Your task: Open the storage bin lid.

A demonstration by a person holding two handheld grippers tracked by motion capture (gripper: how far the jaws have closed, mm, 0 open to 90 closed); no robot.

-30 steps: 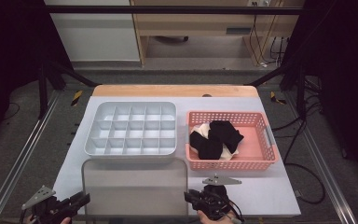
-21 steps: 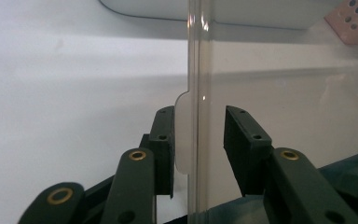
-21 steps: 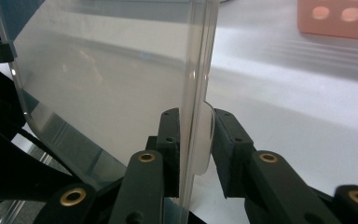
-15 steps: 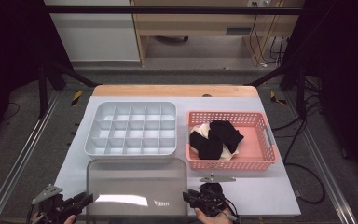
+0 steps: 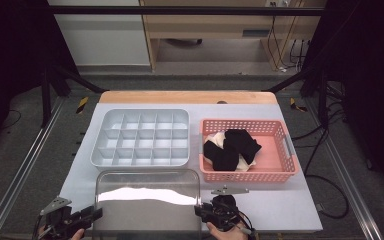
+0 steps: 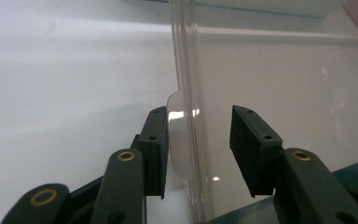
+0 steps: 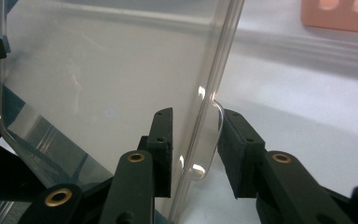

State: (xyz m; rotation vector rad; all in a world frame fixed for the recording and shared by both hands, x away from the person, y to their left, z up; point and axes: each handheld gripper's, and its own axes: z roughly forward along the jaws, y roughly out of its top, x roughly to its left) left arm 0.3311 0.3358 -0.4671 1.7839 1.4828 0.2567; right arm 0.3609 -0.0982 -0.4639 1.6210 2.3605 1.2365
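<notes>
A clear plastic lid (image 5: 147,185) lies flat on the white table, just in front of a grey compartment tray (image 5: 140,112). My left gripper (image 5: 96,214) is at the lid's left edge. Its jaws have just been opening and stand apart (image 6: 200,126), with the lid's edge tab (image 6: 179,135) between them and the right pad well clear of it. My right gripper (image 5: 199,210) is at the lid's right edge. Its jaws have also been opening and straddle the other tab (image 7: 207,140) loosely (image 7: 196,123).
A pink basket (image 5: 250,176) holding black socks (image 5: 232,147) and something white stands right of the tray. The table's front edge runs just below both hands. A wooden strip (image 5: 185,97) borders the far edge.
The lid has come down toward the near edge and now shows a wide glare band. Both hands sank slightly with it, and both pairs of jaws stand wider.
</notes>
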